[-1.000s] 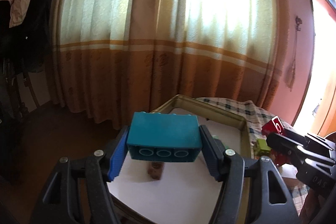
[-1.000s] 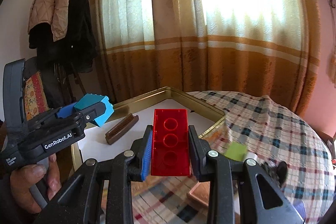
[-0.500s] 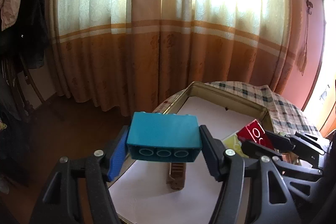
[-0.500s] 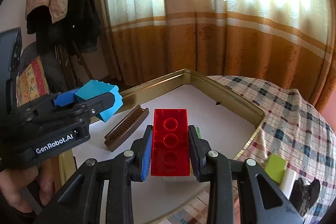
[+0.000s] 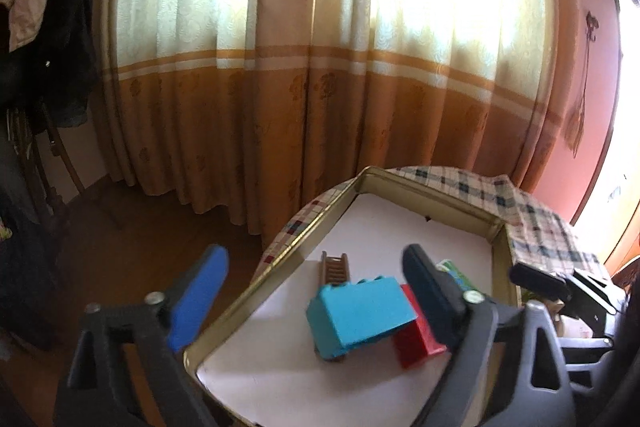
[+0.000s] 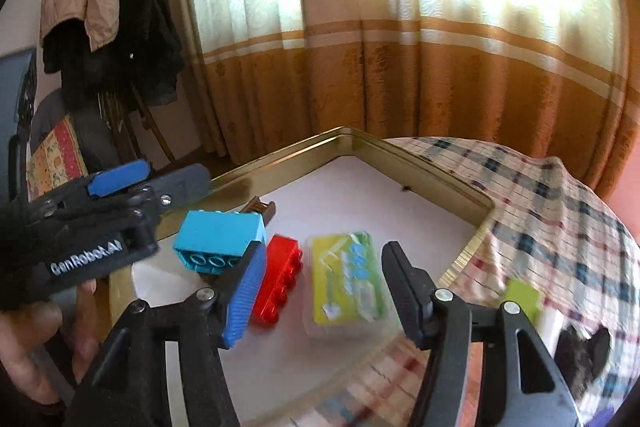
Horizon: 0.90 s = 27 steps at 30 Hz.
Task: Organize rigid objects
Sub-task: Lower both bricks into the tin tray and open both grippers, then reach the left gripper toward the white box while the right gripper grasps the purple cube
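Observation:
The teal brick (image 5: 360, 315) lies tilted in the gold tray (image 5: 304, 247), on top of a brown ladder piece (image 5: 335, 266) and against the red brick (image 5: 418, 345). My left gripper (image 5: 316, 267) hangs above it. Its jaws are opening wide and the pads touch nothing. In the right wrist view the red brick (image 6: 280, 279) lies on its side on the tray's white floor, beside the teal brick (image 6: 220, 239). My right gripper (image 6: 326, 287) is over it, jaws opening, clear of the brick. The left gripper (image 6: 160, 183) shows at the left, held by a hand (image 6: 36, 343).
A green and yellow packet (image 6: 348, 283) lies in the tray (image 6: 420, 163) to the right of the red brick. On the checked tablecloth (image 6: 560, 227) outside the tray sit a small green block (image 6: 522, 295), a white block (image 6: 552, 323) and a dark object (image 6: 584, 351). Curtains hang behind.
Both grippers opened and let go. The teal brick dropped from the left jaws into the tray onto the ladder piece. The red brick dropped from the right jaws beside it.

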Motion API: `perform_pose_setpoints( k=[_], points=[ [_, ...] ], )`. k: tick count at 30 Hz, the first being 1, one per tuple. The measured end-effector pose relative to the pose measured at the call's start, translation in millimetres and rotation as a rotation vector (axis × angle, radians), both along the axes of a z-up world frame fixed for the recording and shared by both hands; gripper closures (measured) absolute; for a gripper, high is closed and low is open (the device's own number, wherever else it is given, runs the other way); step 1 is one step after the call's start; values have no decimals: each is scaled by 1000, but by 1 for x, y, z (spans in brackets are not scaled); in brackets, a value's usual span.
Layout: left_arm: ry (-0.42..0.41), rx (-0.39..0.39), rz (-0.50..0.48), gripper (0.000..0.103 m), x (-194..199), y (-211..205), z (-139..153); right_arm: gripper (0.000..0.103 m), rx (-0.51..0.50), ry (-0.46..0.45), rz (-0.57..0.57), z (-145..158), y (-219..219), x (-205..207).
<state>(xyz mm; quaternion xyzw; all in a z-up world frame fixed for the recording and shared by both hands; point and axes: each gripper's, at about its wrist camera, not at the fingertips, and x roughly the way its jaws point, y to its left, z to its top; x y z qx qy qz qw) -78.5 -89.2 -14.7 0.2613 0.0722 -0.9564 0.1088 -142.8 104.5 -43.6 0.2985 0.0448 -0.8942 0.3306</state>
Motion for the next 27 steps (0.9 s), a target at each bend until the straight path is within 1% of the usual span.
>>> perform_pose_setpoints(
  k=[3,5,7,10,13,16,19,21,27],
  points=[
    [11,4,-31,9,8,16,1,40,-20,11,-23,6,29,17],
    [22,-4,-65,9,14,33,3,37,-30,32,-48,9,57,30],
    [33,-17,-107,5,21,55,3,29,-37,56,-93,12,87,41],
    [43,-34,-175,3,29,86,1,28,-32,76,-174,11,128,49],
    [18,-66,-239,3,28,116,-4,28,-6,52,-267,5,166,46],
    [-9,-84,-289,3,27,138,-12,28,17,27,-343,-3,195,41],
    [-45,-95,-321,3,24,153,-19,28,0,-3,-392,-8,216,37],
    [-65,-95,-337,3,22,161,-24,28,4,-15,-406,-12,221,34],
    [-81,-103,-374,3,23,179,-28,28,51,-35,-404,-23,216,29]
  ],
)
